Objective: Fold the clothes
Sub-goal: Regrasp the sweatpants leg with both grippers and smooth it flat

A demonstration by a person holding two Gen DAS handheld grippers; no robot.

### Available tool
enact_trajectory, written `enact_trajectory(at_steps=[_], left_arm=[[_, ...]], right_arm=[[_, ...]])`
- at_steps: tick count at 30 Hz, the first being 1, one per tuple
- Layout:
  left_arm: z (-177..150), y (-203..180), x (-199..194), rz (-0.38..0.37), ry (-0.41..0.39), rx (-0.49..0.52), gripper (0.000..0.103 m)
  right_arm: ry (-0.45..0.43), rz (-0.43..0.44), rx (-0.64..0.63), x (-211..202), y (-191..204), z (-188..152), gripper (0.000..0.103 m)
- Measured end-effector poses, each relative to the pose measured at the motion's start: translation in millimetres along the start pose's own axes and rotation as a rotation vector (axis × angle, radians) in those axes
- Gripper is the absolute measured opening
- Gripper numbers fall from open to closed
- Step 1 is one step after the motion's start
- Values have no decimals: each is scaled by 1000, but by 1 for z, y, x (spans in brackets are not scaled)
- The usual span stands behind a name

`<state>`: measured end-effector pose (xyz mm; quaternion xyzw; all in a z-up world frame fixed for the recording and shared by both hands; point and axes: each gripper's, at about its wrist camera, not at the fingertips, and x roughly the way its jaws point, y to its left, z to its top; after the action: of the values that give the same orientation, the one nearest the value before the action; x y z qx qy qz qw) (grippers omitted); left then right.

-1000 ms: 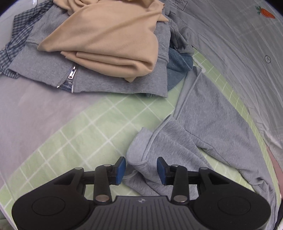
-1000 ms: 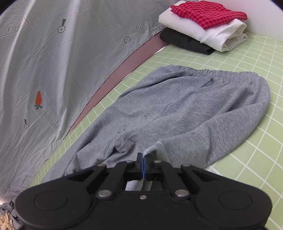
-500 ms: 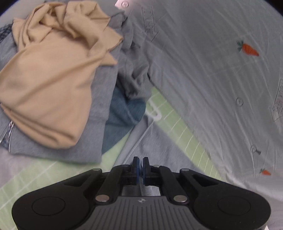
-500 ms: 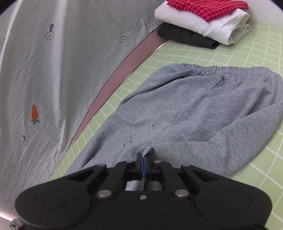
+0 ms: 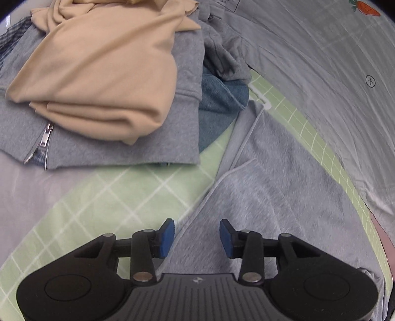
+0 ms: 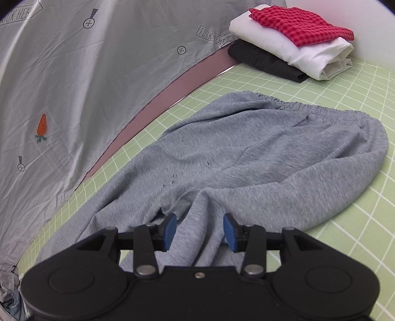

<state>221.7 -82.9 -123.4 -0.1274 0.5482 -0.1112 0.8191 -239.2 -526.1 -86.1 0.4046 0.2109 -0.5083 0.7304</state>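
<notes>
Grey sweatpants lie on the green grid mat, the elastic waistband at the far right. In the left wrist view the two legs lie flat, one laid over the other. My left gripper is open, just above the upper leg near its edge. My right gripper is open over a raised fold of the pants near the crotch. Neither holds any cloth.
A heap of unfolded clothes, with a beige garment, a grey zip hoodie and blue denim, lies beyond the left gripper. A folded stack, red check on white on black, sits at the far right. A grey printed sheet borders the mat.
Both grippers were shut on the grey pants and have now opened, letting the cloth go. The leg that the left gripper held now lies flat over the other leg.
</notes>
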Motion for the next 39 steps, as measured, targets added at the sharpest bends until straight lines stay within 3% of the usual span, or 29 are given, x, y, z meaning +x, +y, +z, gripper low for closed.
enact_trajectory(at_steps=[5, 14, 15, 16, 17, 18, 22, 24, 31, 36, 39], left_arm=[[-8, -8, 3, -22, 12, -5, 44], [-8, -30, 15, -29, 41, -3, 42], [-8, -33, 17, -20, 42, 3, 35], [-8, -35, 19, -14, 45, 8, 16], [-8, -36, 20, -11, 47, 13, 7], [-9, -37, 19, -6, 45, 18, 5], [-11, -37, 8, -3, 3, 42, 0], [-11, -34, -3, -7, -25, 47, 0], [-18, -13, -57, -44, -144, 14, 0], [-44, 14, -113, -106, -260, -20, 0], [-64, 35, -124, -36, -258, -31, 0]], right_arm=[[18, 4, 4, -10, -1, -13, 46], [109, -8, -45, 11, 9, -35, 44], [116, -11, -53, 14, 11, -35, 41], [122, -14, -61, 17, 13, -36, 40], [131, -18, -67, 20, 13, -36, 37], [138, -23, -72, 22, 14, -36, 36], [170, -31, -104, 33, 13, -38, 20], [170, -15, -128, 34, 12, -40, 2], [98, 41, -174, 4, 11, -38, 0], [28, 74, -189, -43, 1, -40, 0], [13, 78, -192, -70, -13, -48, 0]])
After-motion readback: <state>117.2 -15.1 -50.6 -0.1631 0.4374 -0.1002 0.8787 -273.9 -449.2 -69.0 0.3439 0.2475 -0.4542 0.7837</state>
